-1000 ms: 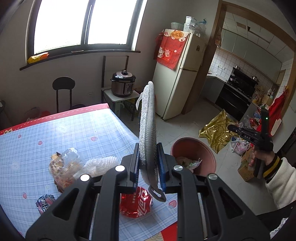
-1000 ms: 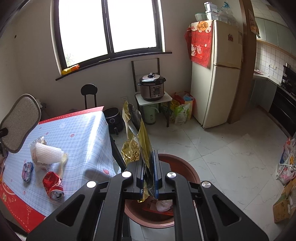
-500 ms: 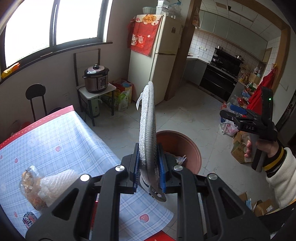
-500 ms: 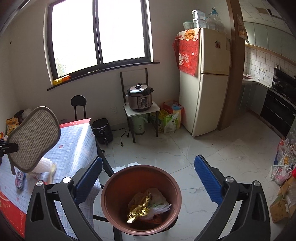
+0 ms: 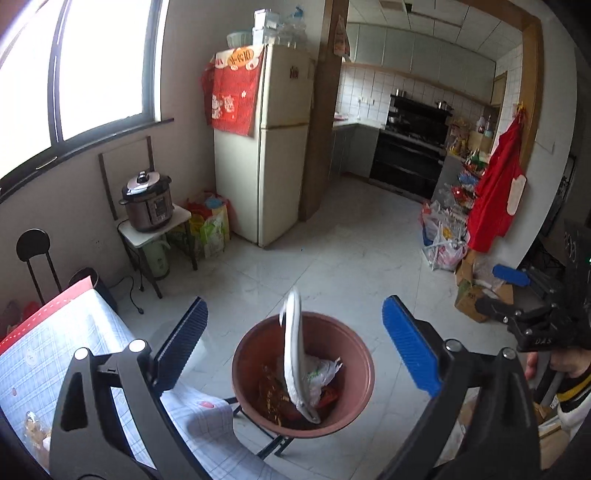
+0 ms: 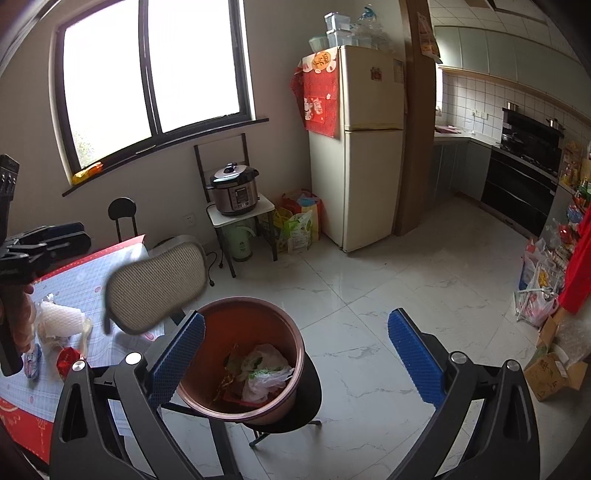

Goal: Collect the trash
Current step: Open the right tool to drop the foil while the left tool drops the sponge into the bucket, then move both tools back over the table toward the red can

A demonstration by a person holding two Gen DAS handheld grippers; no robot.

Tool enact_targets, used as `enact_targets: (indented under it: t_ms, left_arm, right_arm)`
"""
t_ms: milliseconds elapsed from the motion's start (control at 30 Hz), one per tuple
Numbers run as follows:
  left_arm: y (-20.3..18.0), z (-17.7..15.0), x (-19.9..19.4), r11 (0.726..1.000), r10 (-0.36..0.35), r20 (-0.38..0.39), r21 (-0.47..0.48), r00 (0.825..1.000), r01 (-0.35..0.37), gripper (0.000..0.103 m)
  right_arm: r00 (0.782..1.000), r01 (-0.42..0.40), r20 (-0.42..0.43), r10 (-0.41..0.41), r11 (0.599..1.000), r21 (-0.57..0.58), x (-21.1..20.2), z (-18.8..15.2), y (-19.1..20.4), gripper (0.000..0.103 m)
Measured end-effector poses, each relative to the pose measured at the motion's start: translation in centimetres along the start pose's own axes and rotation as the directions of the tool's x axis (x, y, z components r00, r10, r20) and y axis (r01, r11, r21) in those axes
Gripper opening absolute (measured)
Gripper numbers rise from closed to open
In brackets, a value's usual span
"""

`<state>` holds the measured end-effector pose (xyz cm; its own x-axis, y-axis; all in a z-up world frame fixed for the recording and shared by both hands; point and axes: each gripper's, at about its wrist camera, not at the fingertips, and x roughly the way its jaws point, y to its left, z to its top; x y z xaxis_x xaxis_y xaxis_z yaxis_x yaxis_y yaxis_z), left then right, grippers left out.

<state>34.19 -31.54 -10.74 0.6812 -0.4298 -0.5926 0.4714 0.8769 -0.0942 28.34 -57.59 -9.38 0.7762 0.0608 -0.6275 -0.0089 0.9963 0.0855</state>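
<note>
Cream two-door fridge (image 6: 369,147) far ahead, centre-right, red cloth (image 6: 319,101) hung over its left side, clear boxes (image 6: 338,27) stacked on top. Pressure cooker (image 6: 234,188) ahead-left on a small white side table (image 6: 242,214), pale green kettle (image 6: 242,242) under it. Bright bags (image 6: 299,221) between side table and fridge. Dark-framed window (image 6: 155,77) upper left. Black round-back chair (image 6: 122,212) far left. Kitchen with black oven (image 6: 521,188) far right. Cardboard boxes (image 6: 552,371) on the floor, right.
</note>
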Motion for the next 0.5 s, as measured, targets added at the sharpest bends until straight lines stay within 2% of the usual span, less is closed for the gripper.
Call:
enact_targets:
  t_ms: [67,167,300,400,500]
  left_arm:
    - [0.0,0.1,-0.5,1.0,0.002,-0.001,-0.01,1.0,-0.002,0.097]
    - [0.7,-0.5,-1.6,0.997,0.066,-0.023,-0.029,0.998,-0.067,0.097]
    - [3.2,-2.3,-4.5,0.991,0.102,-0.026,-0.089,0.994,-0.104,0.097]
    - [5.7,-4.1,-7.7,0.976,0.158,-0.02,-0.147,0.987,-0.159,0.097]
    - [8.6,-6.0,-11.1,0.951,0.232,-0.016,-0.205,0.972,-0.231,0.097]
  right_arm:
    - [1.0,0.005,0.003,-0.005,1.0,0.012,-0.4,-0.3,-0.2,0.098]
    - [1.0,0.002,0.001,-0.002,1.0,0.022,-0.6,-0.3,0.0,0.098]
    - [1.0,-0.024,0.005,0.024,0.999,0.024,-0.1,-0.1,1.1,0.098]
    - [0.999,-0.043,0.002,0.043,0.999,0.013,0.3,0.1,2.6,0.098]
    - [0.998,-0.066,0.002,0.066,0.998,-0.001,0.5,0.4,4.2,0.098]
